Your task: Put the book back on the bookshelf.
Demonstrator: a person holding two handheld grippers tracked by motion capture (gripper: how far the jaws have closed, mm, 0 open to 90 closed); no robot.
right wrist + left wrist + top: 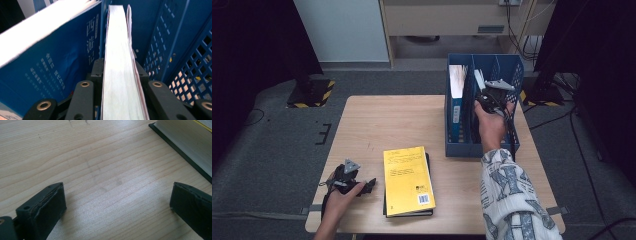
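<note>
A blue file rack (pixel 482 146) stands on the wooden table (pixel 382 120) at the right. My right gripper (pixel 492 96) reaches down into its middle slot. In the right gripper view the jaws (pixel 118 68) hug both sides of a white-edged book (pixel 120 45) that stands upright in the rack (pixel 175 50). A blue book (pixel 50 57) with white characters stands in the slot beside it (pixel 457 95). My left gripper (pixel 368 187) rests on the table near the front left, open with bare wood between its jaws (pixel 117 202). A yellow book (pixel 408 179) lies just to its right.
The yellow book lies on top of a black one (pixel 409 213), whose edge and pages show in the left gripper view (pixel 185 140). The rack's rightmost slot has lattice walls (pixel 195 75). Grey carpet, stand bases and cables surround the table.
</note>
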